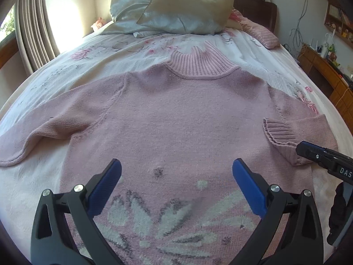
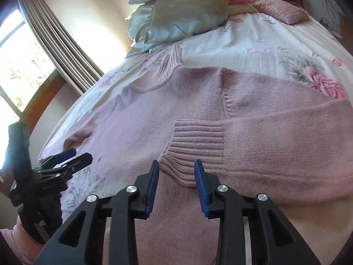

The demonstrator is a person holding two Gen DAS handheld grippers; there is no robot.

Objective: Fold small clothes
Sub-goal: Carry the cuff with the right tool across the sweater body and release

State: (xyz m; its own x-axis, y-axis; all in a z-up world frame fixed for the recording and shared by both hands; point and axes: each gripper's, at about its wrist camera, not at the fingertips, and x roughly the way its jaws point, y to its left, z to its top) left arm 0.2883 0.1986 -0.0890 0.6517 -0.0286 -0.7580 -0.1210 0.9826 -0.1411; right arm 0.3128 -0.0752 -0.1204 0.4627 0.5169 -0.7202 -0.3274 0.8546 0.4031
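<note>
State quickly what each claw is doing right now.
Left claw: open, empty, above the sweater.
Right claw: open, empty, its tips beside the sleeve cuff.

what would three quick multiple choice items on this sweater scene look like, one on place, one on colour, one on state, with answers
1. Where does the ribbed cuff of the folded sleeve lie?
A. on the sweater's body
B. on the pillows
C. off the bed

2. What colour is the sweater?
A. green
B. pink
C. black

3. How are the left tongs?
A. shut on the collar
B. shut on a pillow
C. open above the sweater

Answers: 1 A, the cuff rests on the pink knit just ahead of the open right tongs. 2 B, the knit is pink with a pale flower. 3 C, the blue pads stand wide apart with nothing between them.
</note>
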